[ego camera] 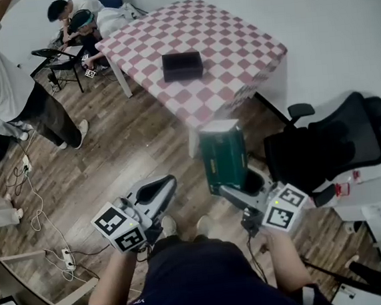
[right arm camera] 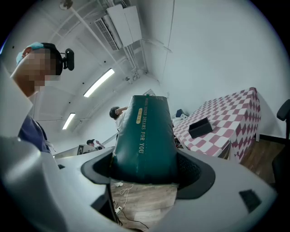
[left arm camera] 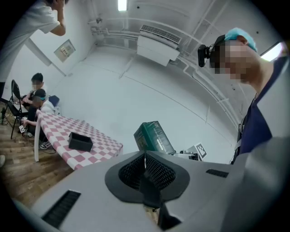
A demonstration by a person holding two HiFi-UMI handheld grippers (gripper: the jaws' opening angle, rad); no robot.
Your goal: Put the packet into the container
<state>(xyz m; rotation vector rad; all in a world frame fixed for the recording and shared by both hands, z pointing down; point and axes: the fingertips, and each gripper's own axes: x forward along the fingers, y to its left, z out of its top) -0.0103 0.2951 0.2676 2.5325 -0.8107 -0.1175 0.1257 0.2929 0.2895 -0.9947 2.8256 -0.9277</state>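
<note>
the packet (right arm camera: 145, 136) is a dark green bag with a smooth, slightly glossy skin and rounded, puffed sides, so i judge it light, soft and apt to give under pressure; the sleek film could slip if the squeeze eases, and a hard pinch may crush whatever is inside. the broad flanks near one end look like the sensible place to hold it, and that is where the right gripper (right arm camera: 146, 172) has it: its jaws stand wide with a pad pressed on either flank of the lower end, and the rest of the bag stands out ahead of them, clear of both jaws. the packet is in the air over the wooden floor (ego camera: 111, 163), just short of the near corner of the checked tabletop (ego camera: 226, 38)

the left gripper (left arm camera: 146, 170) is clenched on nothing, its jaws together, and sits beside the right one, apart from the packet

the black container (ego camera: 182, 65) rests open near the middle of the tabletop, well apart from the packet and both grippers
</note>
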